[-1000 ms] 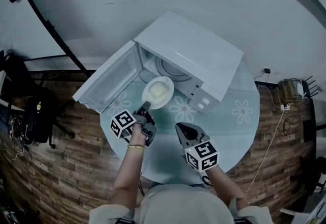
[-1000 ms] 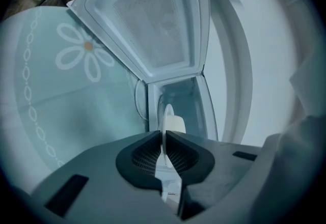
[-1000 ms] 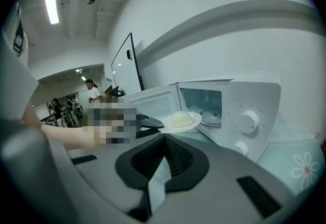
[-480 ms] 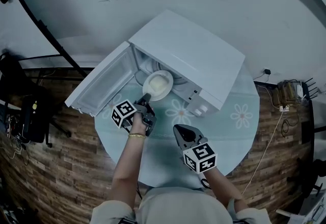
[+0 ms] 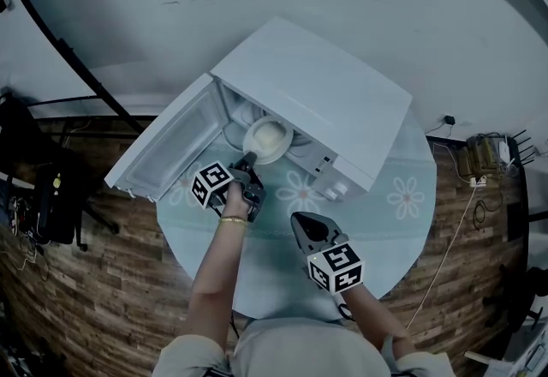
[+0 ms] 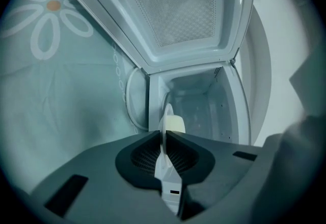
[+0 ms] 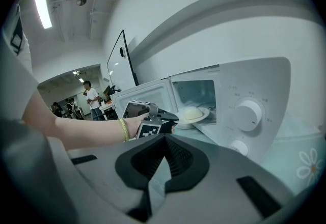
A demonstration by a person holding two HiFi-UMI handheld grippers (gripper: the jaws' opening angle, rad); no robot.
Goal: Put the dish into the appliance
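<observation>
The left hand-held gripper (image 5: 247,163) has moved forward since a second ago. It has carried the dish (image 5: 267,137) from in front of the microwave (image 5: 317,92) into the mouth of its cavity. Its jaws pinch the dish's near rim, and the dish sticks out straight ahead of them. In the left gripper view the rim shows edge-on between the jaws (image 6: 164,134), with the open cavity just beyond. The far half of the dish now sits under the microwave's top edge. Whether it rests on the cavity floor cannot be told.

The door (image 5: 167,144) stands wide open, to the left of this hand-held gripper. The task looks well along: the dish probably needs to go a little deeper and be set down and released.

The right hand-held gripper (image 5: 301,219) has barely shifted. It hangs over the tabletop (image 5: 385,221), jaws pressed together and holding nothing. The dish is well ahead of it, and the microwave's front is ahead and to its right.

Counts:
- one microwave with one door
- two knobs (image 7: 248,114) on its front panel
- one dish, carrying one pale lump of food (image 7: 191,112)
- two hand-held grippers
- one round tabletop
</observation>
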